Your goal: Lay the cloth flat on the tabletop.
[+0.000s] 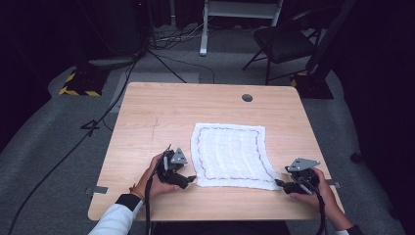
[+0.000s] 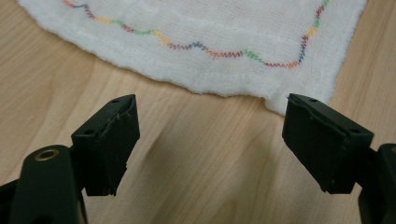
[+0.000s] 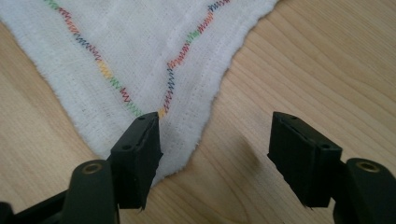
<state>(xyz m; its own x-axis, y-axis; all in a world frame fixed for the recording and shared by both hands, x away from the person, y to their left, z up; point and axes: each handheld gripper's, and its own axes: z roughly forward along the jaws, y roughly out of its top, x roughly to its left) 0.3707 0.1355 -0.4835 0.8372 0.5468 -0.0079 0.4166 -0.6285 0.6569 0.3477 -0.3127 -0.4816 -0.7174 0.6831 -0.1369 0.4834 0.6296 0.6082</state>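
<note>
We judge the white stitched cloth (image 1: pixel 230 155), lying flat at mid-table (image 1: pixel 161 112), light and limp (likely to sag), best pinched at its near corners, where the left gripper (image 1: pixel 190 180) and right gripper (image 1: pixel 279 183) wait wide open, holding nothing.

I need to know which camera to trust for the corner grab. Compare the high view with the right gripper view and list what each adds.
High view alone: the whole white cloth spread flat on the wooden table, the left gripper at its near left corner, the right gripper at its near right corner, and a chair beyond the table.

Right gripper view alone: the jaws stand open, one above the cloth's corner, the other over bare wood, and the coloured zigzag stitching is clear.

Both: cloth, table, right gripper.
</note>
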